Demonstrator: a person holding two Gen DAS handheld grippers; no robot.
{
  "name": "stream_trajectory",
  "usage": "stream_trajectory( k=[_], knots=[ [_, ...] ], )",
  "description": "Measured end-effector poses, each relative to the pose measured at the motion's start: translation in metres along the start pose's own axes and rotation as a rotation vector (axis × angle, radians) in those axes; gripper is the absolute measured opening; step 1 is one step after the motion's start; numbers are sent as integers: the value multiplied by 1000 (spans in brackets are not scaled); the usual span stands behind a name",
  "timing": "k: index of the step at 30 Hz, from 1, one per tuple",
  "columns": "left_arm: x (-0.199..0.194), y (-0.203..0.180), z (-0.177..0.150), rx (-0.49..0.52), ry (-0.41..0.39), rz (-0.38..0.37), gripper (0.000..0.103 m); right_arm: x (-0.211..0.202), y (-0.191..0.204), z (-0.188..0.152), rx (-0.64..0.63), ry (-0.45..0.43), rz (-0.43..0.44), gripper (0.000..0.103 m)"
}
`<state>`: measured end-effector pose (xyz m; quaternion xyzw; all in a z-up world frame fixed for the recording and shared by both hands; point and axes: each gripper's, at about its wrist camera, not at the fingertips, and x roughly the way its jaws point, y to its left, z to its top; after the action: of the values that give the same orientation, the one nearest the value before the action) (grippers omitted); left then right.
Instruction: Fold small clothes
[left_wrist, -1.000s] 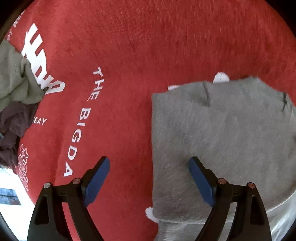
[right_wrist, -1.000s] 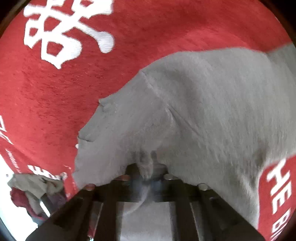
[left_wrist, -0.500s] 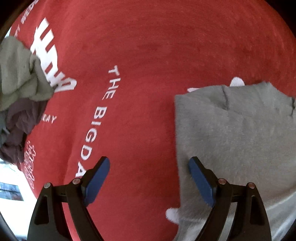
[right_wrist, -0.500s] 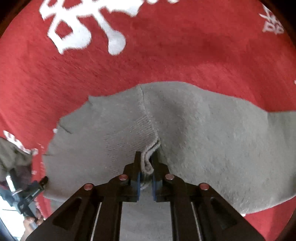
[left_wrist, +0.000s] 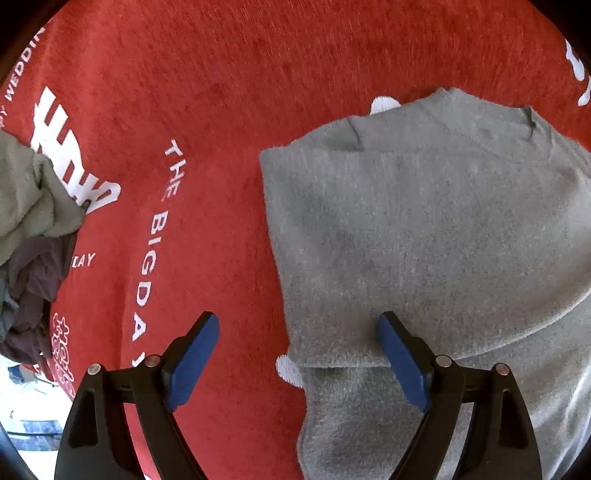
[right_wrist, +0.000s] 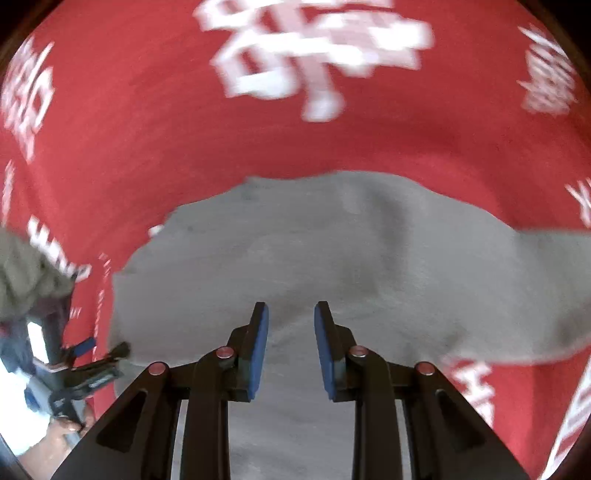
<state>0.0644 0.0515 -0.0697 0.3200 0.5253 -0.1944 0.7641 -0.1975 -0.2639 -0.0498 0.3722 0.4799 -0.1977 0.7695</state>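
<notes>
Right gripper (right_wrist: 291, 347): jaws apart, just been opening, nothing between the pads, no cloth pinched. Hanging over grey garment (right_wrist: 332, 258), which spreads flat below and ahead of the fingers. Red cloth (right_wrist: 184, 147) with white print beyond the garment's far edge.

Left gripper (left_wrist: 297, 360): jaws wide apart, empty. Straddling the garment's left edge, right pad (left_wrist: 400, 363) over the grey, left pad over bare red. Folded garment lying flat, ahead and right of the gripper, collar at the far end. Crumpled clothes pile (left_wrist: 33, 229) far left, well apart from the garment.
</notes>
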Motion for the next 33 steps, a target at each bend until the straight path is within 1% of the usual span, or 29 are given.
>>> stream_trajectory(
  k=[2, 5, 6, 7, 9, 13, 18, 19, 21, 23, 25, 28, 30, 32, 33],
  knots=[
    [-2, 0, 0, 5, 4, 6, 88, 20, 13, 1, -24, 35, -2, 28],
    [-8, 0, -2, 4, 19, -3, 88, 46, 10, -13, -19, 151, -60, 27],
    [-12, 0, -3, 5, 19, -6, 88, 40, 7, -19, -15, 123, -37, 27],
    [-17, -2, -5, 11, 19, -15, 88, 33, 4, -24, -14, 118, -35, 28],
    [-25, -7, -9, 19, 25, -33, 88, 26, -7, -36, 3, 165, -65, 29],
    [-44, -32, -15, 59, 34, -81, 88, -1, -44, -62, 137, 168, 21, 29],
    [-63, -82, -17, 132, 42, -142, 88, -38, -101, -88, 352, 119, 70, 30],
    [-66, -94, -16, 146, 43, -158, 88, -49, -115, -94, 384, 107, 69, 31],
    [-73, -119, -13, 161, 47, -190, 88, -60, -141, -102, 464, 80, 58, 36],
    [-79, -139, -12, 177, 43, -216, 88, -71, -166, -109, 542, 54, 57, 38],
    [-86, -166, -9, 202, 36, -240, 88, -82, -193, -116, 625, 16, 59, 38],
    [-93, -208, -2, 231, 29, -272, 88, -100, -232, -122, 730, -65, 49, 39],
    [-97, -228, 3, 242, 22, -283, 88, -113, -261, -124, 785, -125, 35, 44],
    [-101, -250, 10, 252, 9, -293, 88, -123, -288, -124, 838, -195, 42, 47],
    [-104, -261, 13, 256, 0, -295, 88, -122, -296, -124, 860, -215, 51, 47]
  ],
)
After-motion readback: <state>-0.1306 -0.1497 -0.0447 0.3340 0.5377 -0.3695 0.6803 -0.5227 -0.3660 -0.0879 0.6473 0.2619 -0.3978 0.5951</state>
